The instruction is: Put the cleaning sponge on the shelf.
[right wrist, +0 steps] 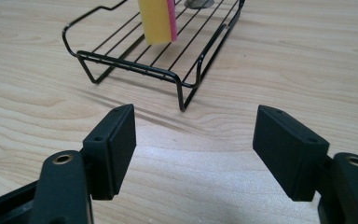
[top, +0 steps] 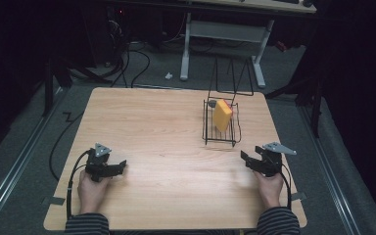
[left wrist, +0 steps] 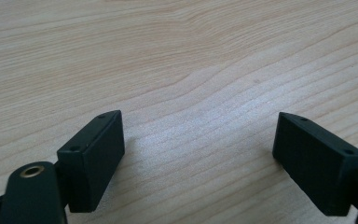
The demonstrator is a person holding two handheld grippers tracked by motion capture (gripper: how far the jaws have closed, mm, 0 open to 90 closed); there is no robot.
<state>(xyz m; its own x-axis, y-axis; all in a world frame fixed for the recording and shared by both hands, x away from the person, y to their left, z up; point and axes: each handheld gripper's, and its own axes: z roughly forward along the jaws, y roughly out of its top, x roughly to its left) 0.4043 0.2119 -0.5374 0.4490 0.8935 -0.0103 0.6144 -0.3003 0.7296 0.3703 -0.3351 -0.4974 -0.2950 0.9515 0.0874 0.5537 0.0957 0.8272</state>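
The yellow sponge [top: 222, 115] stands on edge in the wire rack [top: 221, 139] near the counter's [top: 176, 147] far right corner, propped to drain. The left gripper [top: 120, 166] and right gripper [top: 245, 156] rest spread and empty near the front corners, the right facing the rack

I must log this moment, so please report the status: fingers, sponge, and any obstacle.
Left gripper open, empty, low over table. Right gripper open, empty, facing rack. Sponge stands in rack. Path between is bare.

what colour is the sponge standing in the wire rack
Yellow with a pink layer on one side; the sponge shows best in the right gripper view.
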